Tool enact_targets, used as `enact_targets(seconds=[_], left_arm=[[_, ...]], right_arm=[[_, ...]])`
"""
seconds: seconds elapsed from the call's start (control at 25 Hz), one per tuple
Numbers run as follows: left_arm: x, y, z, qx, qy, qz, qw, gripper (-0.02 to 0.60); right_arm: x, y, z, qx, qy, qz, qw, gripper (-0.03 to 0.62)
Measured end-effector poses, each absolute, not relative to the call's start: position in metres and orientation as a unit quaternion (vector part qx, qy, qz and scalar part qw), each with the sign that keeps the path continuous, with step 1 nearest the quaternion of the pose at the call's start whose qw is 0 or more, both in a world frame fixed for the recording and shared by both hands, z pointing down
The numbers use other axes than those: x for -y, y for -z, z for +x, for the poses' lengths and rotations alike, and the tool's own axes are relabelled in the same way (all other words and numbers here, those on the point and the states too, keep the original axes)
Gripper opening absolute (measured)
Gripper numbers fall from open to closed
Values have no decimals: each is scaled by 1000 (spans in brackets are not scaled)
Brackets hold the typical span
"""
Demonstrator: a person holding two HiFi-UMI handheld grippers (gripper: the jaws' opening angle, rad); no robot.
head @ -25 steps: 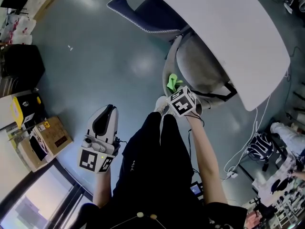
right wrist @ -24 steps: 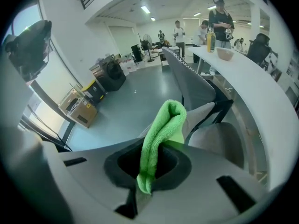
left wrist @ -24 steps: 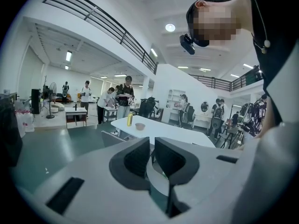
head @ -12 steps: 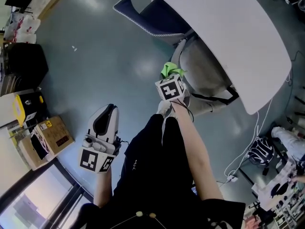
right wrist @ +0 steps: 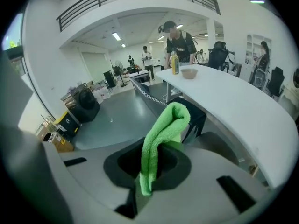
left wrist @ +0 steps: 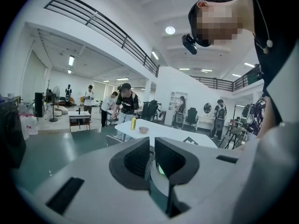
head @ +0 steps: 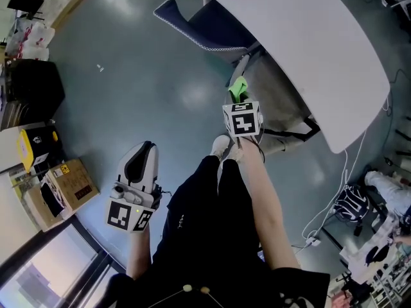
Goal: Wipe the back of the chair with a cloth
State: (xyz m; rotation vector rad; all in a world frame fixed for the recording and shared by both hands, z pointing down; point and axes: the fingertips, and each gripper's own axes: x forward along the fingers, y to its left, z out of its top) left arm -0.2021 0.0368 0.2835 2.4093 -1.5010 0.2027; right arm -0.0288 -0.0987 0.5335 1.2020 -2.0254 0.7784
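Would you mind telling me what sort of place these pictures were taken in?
Probably a large open-plan office or studio hall: a long white table, a railed mezzanine overhead, and people standing around beyond.

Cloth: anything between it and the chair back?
Nothing visible. The right gripper holds the cloth between its fingers, right at the chair back. The table overhangs the seat side only. Can't tell if the cloth touches.
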Motion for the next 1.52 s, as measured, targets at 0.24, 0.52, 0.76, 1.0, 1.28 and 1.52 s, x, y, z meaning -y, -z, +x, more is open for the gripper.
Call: enact_targets(seconds=[0.24,0.52,0.76,1.0,1.28,1.52], left_arm=[[-36,-278,-198,517,-62,842,139,35],[-30,-281,-183,494,-52,857,137,35],[-22,-282,-162,465,-47,875,129,35],[-16,-283,-132,428,-41,894,131,37],[-12,-269,-98,377,-11,918,118,37],[-13,-242,-54,309,32,946,92,35]], right_arm=[[84,-505,-5,777,-293,463,309,21],[54,-447,5,826,-280,430,233,20],[25,-392,17,849,-274,428,147,20],[-5,-343,39,854,-255,441,104,20],[-39,-283,72,852,-197,485,21,20],[-56,-242,108,822,-101,560,-25,20]])
